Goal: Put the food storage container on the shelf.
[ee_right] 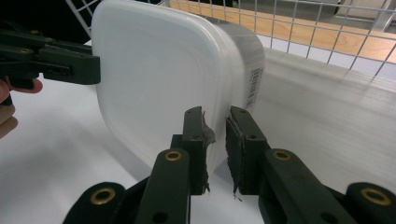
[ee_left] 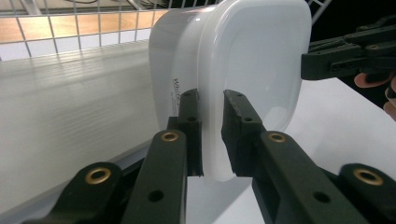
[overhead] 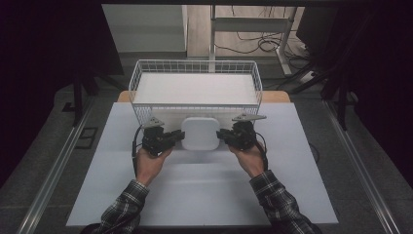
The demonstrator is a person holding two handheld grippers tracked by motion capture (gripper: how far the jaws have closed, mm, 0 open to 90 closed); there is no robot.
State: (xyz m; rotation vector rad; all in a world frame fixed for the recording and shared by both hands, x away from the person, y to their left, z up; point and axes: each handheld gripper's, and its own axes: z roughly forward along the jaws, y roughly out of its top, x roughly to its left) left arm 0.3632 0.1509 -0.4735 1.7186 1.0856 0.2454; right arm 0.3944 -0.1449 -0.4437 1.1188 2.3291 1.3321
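A white plastic container [overhead: 199, 133] with rounded corners hangs just above the white table, in front of the wire basket [overhead: 146, 114]. My left gripper [overhead: 181, 138] is shut on its left rim, and my right gripper [overhead: 220, 135] is shut on its right rim. In the left gripper view the black pads [ee_left: 191, 126] pinch the container's thin rim [ee_left: 212, 140], with the other gripper [ee_left: 345, 53] at the far edge. In the right gripper view the pads [ee_right: 243, 144] clamp the same container [ee_right: 159, 84], and the left gripper [ee_right: 51, 60] holds its opposite side.
The white wire basket holds a white panel [overhead: 195, 87] and stands at the back of the table [overhead: 146, 195], close behind the container. A desk frame and cables [overhead: 253, 39] lie on the floor beyond.
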